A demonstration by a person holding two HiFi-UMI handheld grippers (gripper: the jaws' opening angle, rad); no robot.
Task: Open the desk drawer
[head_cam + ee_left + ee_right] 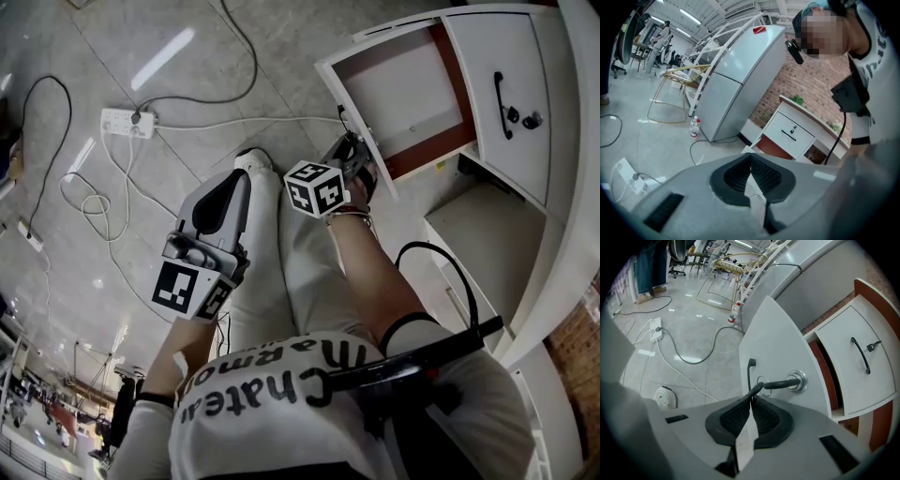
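The upper desk drawer (403,89) stands pulled out, its white front (773,338) facing my right gripper. My right gripper (752,397) is shut on the lower end of the thin black handle (749,373) on that front. Right beside the grip, a key (780,384) sticks out of the lock (799,380). In the head view the right gripper (354,164) sits at the front's edge. My left gripper (225,202) hangs over the person's lap, away from the desk. Its jaws (751,159) are shut with nothing between them.
A second drawer (511,94) with its own black handle (861,355) stays closed beside the open one. A power strip (127,122) and cables lie on the tiled floor. A grey fridge (736,79) and bottles (694,127) stand left of the desk (792,131).
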